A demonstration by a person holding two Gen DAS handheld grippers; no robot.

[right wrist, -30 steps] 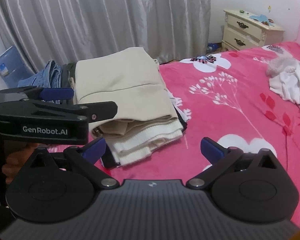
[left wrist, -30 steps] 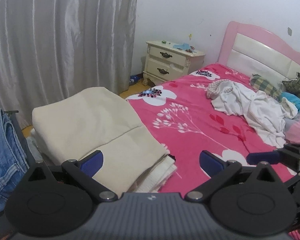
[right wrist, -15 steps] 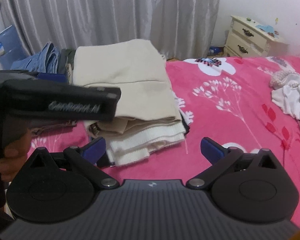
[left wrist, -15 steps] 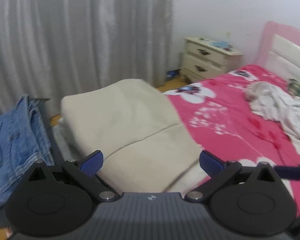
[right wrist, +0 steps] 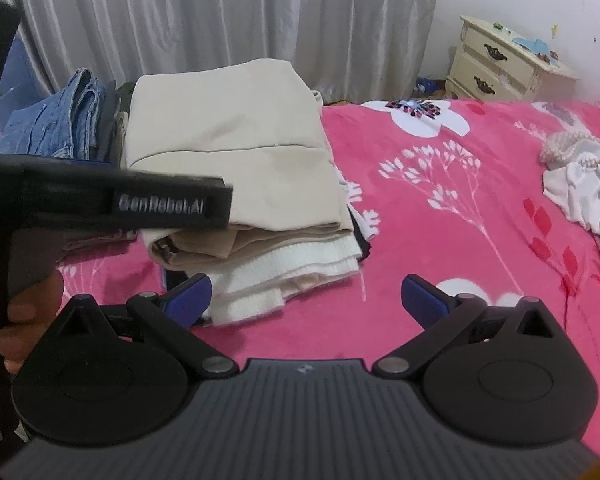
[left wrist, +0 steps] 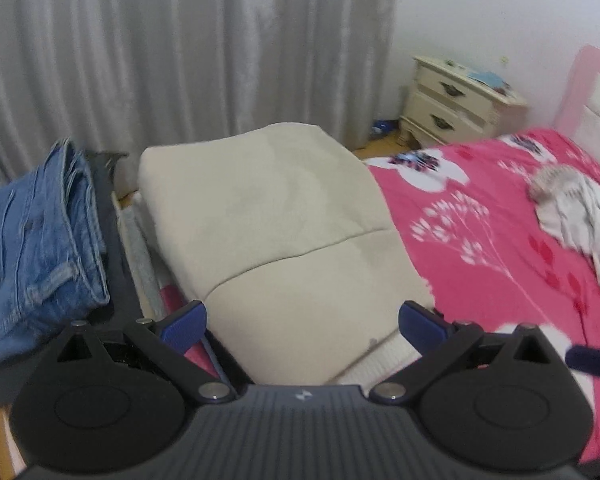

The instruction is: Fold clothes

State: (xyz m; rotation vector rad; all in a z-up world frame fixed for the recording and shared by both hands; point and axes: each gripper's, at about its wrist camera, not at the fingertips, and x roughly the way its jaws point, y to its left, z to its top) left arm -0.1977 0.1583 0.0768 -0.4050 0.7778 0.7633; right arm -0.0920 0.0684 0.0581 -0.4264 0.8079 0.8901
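Both sets of fingers are spread wide and hold nothing. Your left gripper hangs directly over the near edge of the folded stack, whose long axis runs away from you toward the curtain. Your right gripper sits lower, facing the stack's open end. The unfolded white garment lies well apart, far right on the bed; your right gripper is nearer to it.

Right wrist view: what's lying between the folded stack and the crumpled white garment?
Only bare pink bedspread with its white flower print. In the right wrist view nothing lies between the folded stack and the crumpled white garment.
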